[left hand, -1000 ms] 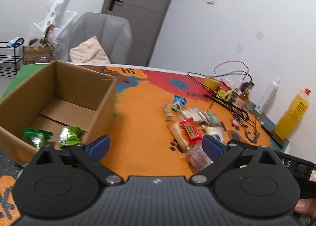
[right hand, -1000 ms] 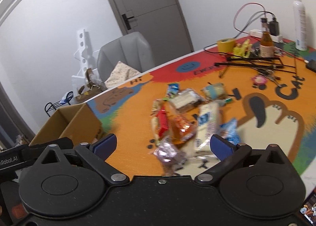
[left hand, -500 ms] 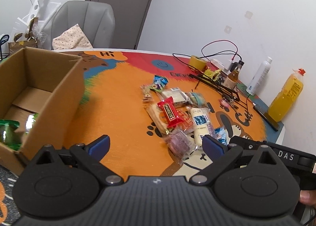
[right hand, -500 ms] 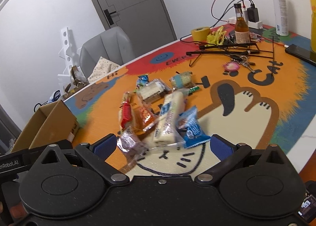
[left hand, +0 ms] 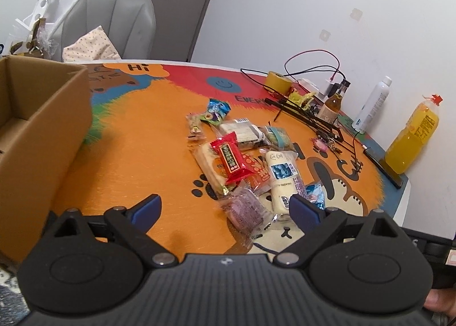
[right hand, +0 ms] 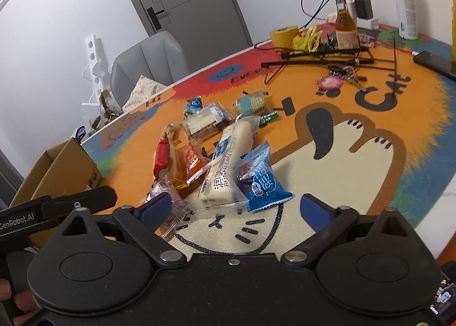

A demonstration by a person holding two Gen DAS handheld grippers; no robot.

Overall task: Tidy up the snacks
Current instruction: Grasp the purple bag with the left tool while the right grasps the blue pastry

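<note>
Several bright wrapped snacks, heaped

Lay heaped mid-mat: snack packets. Stood at the left edge, well apart from them: a cardboard box. Sat far right behind the packets: a tape roll, a small bottle, a wire stand and keys. Stood along the right wall: a spray can and a juice bottle. Waited beyond the far-left edge: a chair.
</note>
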